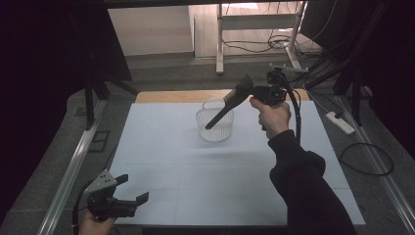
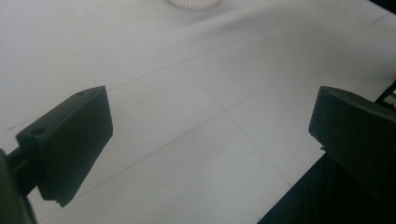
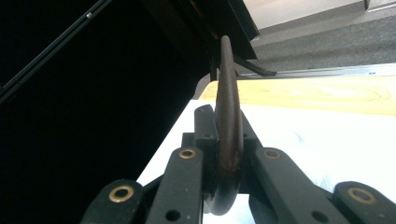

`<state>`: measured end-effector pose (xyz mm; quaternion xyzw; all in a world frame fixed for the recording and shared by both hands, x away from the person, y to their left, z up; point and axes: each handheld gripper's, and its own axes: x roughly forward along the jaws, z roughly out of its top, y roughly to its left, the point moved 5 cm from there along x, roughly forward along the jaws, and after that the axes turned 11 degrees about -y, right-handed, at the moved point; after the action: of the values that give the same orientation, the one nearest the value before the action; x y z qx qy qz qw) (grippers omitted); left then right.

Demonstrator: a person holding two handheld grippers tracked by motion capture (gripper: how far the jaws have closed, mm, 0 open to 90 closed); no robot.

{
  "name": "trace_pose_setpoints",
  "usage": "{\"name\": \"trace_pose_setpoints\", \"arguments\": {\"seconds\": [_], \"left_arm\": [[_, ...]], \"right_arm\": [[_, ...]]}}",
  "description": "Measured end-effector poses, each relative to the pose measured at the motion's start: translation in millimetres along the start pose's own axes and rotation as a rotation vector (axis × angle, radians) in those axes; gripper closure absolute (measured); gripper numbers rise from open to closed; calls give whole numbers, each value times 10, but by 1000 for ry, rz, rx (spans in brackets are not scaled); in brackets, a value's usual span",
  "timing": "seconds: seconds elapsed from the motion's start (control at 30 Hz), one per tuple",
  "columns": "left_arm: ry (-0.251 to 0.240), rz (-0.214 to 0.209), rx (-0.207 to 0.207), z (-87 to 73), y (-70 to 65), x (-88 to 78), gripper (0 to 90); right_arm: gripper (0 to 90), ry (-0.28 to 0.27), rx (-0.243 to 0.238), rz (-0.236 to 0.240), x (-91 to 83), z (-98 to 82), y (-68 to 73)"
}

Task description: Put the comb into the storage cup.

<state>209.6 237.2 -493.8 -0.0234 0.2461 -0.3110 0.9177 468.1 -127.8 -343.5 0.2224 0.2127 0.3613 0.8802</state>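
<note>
My right gripper [image 1: 251, 92] is raised over the back of the white mat [image 1: 195, 176], shut on a dark brown wooden utensil [image 1: 230, 104]. The utensil slants down to the left, and its thin end reaches into a white ribbed basket [image 1: 215, 128] that stands upright on the mat. In the right gripper view the utensil [image 3: 229, 116] is edge-on, clamped between the jaws of the right gripper [image 3: 227, 149]. My left gripper [image 1: 133, 188] hovers at the mat's front left corner, open and empty. In its own view the left gripper [image 2: 210, 140] has its jaws wide apart over bare mat, with the basket's [image 2: 194, 3] base far ahead.
A wooden table edge [image 1: 171, 96] shows behind the mat. Metal rails [image 1: 68, 176] run along both sides. On the floor at the right lie a power strip [image 1: 340, 122] and a looped cable [image 1: 367, 159]. A white desk frame [image 1: 220, 44] stands at the back.
</note>
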Motion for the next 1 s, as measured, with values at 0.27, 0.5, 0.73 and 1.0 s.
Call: {"name": "trace_pose_setpoints", "arguments": {"seconds": [0.27,0.5,0.73,1.0], "left_arm": [[43,7,14,-51,-17,-6,5],[53,0,10,-56,-30,-20,10],[50,-4,7,-58,-36,-31,10],[58,-14,9,-58,-47,-31,11]], "right_arm": [[854,-16,-4,-25,33,70,-45],[854,-35,-10,-51,66,117,-85],[854,-46,-11,-74,138,138,-128],[854,-44,-24,-104,244,95,-199]]}}
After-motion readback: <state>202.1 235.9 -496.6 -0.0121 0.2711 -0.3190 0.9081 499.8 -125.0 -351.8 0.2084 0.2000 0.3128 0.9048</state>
